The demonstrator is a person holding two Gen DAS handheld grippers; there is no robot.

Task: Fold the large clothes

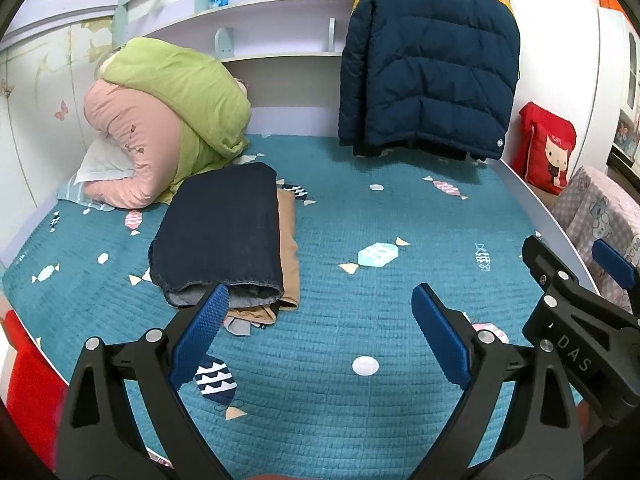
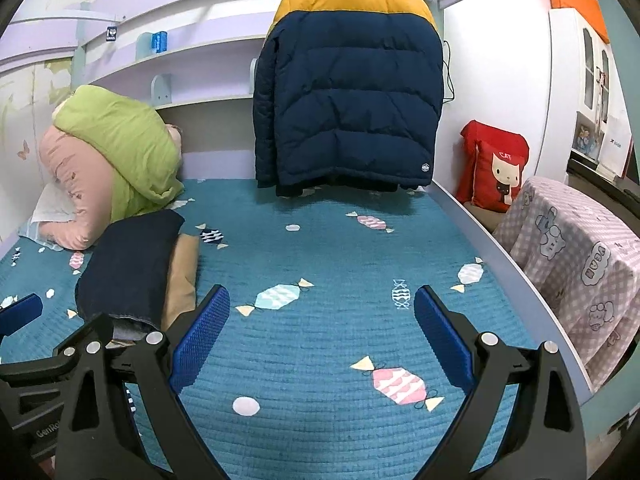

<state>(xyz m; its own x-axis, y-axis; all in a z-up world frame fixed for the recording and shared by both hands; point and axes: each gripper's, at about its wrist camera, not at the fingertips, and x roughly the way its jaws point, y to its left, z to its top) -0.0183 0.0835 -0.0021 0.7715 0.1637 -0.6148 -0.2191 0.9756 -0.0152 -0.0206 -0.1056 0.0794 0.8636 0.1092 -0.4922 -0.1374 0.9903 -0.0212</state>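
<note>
- Fingers of both grippers stand wide apart and hold nothing: the left gripper [image 1: 320, 332] and right gripper [image 2: 322, 334] hover side by side over the near part of the bed [image 1: 400, 420].
- Ahead of the right fingers, well apart, the jacket [image 2: 352, 100] hangs at the far end of the bed, its hem just above the cover. Judged from the task, it is the next large garment to fold.
- Just past the left gripper's left finger [image 1: 196, 340] lies a folded pile [image 1: 224, 236], dark denim over tan cloth, which looks done.
- To do the step well, each gripper would best go for one shoulder near the yellow yoke, biting deep into the padding, since the puffy shell may slip from a shallow pinch.
- Bare bed between fingers and jacket offers room to lay it flat, back down, clear of the pile.
</note>
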